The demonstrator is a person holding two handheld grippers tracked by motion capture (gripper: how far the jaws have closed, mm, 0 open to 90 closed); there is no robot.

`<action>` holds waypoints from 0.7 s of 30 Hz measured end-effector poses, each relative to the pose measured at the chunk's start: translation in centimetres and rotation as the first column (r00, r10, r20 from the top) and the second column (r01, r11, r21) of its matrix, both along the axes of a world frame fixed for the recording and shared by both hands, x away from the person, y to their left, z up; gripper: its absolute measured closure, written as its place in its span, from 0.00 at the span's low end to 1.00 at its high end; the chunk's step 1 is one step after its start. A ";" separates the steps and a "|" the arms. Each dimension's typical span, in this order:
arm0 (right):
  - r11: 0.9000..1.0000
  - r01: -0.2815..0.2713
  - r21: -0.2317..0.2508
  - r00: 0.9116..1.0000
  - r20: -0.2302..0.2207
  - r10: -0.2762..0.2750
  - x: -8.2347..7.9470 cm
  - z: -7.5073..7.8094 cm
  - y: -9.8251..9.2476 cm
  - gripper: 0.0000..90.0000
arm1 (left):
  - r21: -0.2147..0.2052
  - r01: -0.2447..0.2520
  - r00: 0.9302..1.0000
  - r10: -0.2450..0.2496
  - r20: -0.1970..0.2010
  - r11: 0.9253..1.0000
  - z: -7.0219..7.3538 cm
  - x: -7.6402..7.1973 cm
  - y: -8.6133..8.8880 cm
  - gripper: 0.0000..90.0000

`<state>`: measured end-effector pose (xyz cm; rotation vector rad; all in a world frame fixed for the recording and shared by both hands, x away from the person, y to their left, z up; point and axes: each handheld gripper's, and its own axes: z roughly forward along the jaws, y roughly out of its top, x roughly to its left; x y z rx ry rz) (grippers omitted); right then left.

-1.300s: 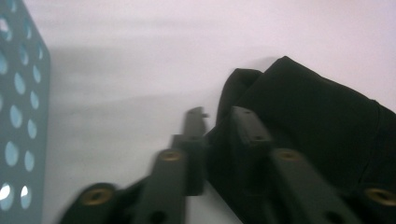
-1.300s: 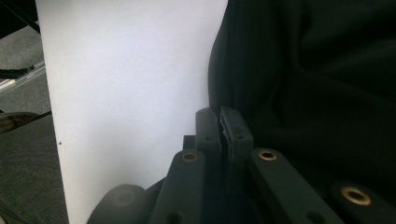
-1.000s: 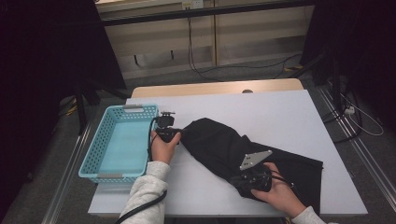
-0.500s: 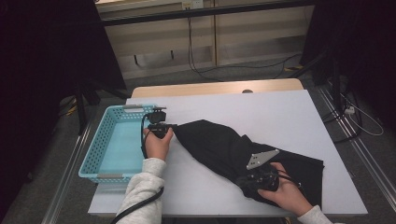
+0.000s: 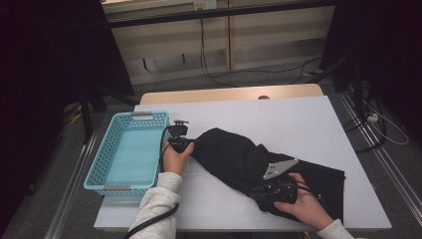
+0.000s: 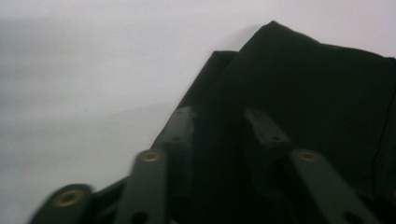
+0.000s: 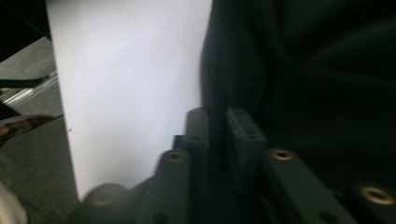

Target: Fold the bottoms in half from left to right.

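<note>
Cloth (image 5: 239,159), black and rumpled, lay in a slant across the white table (image 5: 278,119), from its far-left tip beside the basket (image 5: 130,152) down to a wider spread at the near right edge. Your left gripper (image 5: 185,144) sat at that far-left tip, just right of the basket's rim. In the left gripper view (image 6: 219,122) its jaws stood a little apart with a fold of cloth between them; they had just been opening, and the pads looked loose on the fabric rather than pinching it. Your right gripper (image 5: 268,191) lay low at the near edge of the cloth, your hand (image 5: 306,204) resting on the fabric behind it. In the right gripper view (image 7: 215,122) its jaws stood narrow with the cloth's edge running between them; they too had just been opening, and you could not tell whether the pads pressed on the fabric. The basket was turquoise and stood at the table's left edge.
</note>
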<state>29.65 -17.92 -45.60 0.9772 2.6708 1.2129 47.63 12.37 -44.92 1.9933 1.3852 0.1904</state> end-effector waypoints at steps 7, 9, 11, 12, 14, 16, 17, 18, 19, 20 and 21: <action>0.997 0.070 0.021 0.996 0.053 -0.071 0.3 0.5 -1.0 0.65 | 0.013 -0.019 1.000 0.019 -0.025 1.000 0.8 -0.4 0.5 1.00; 0.996 0.085 0.034 0.994 0.059 -0.087 0.4 0.7 -1.4 0.60 | 0.018 -0.034 0.999 0.034 -0.020 0.999 1.3 -0.6 1.1 1.00; 0.994 0.104 0.036 0.992 0.071 -0.106 0.5 0.9 -1.8 0.58 | 0.010 -0.047 0.999 0.047 -0.014 0.999 1.9 -1.0 1.7 1.00; 0.994 0.104 0.036 0.992 0.071 -0.106 0.5 0.9 -1.8 0.58 | 0.010 -0.047 0.999 0.047 -0.014 0.999 1.9 -1.0 1.7 1.00; 0.989 0.138 0.046 0.987 0.082 -0.141 0.7 1.2 -2.6 0.54 | 0.003 -0.016 1.000 0.016 0.009 1.000 2.1 -1.2 1.5 0.94; 0.984 0.171 0.051 0.980 0.092 -0.175 0.9 1.4 -3.2 0.53 | 0.008 -0.009 1.000 0.009 0.026 1.000 2.0 -1.2 1.3 0.69; 0.984 0.171 0.051 0.980 0.092 -0.175 0.9 1.4 -3.2 0.53 | 0.007 -0.002 0.999 0.001 0.036 1.000 1.8 -1.1 1.2 0.69; 0.980 0.190 0.055 0.977 0.091 -0.194 1.0 1.5 -3.7 0.53 | 0.047 -0.005 0.997 0.001 0.072 0.999 1.5 -0.8 0.7 0.46; 0.980 0.190 0.055 0.977 0.091 -0.194 1.0 1.5 -3.7 0.53 | 0.047 -0.005 0.997 0.001 0.072 0.999 1.5 -0.8 0.7 0.45; 0.978 0.202 0.058 0.974 0.090 -0.207 1.1 1.4 -4.0 0.53 | 0.050 0.000 0.998 -0.003 0.069 0.999 1.3 -0.6 0.5 0.45; 0.977 0.204 0.058 0.974 0.091 -0.209 1.1 1.4 -4.1 0.52 | 0.049 0.005 0.998 -0.008 0.059 0.999 0.9 -0.3 0.3 0.42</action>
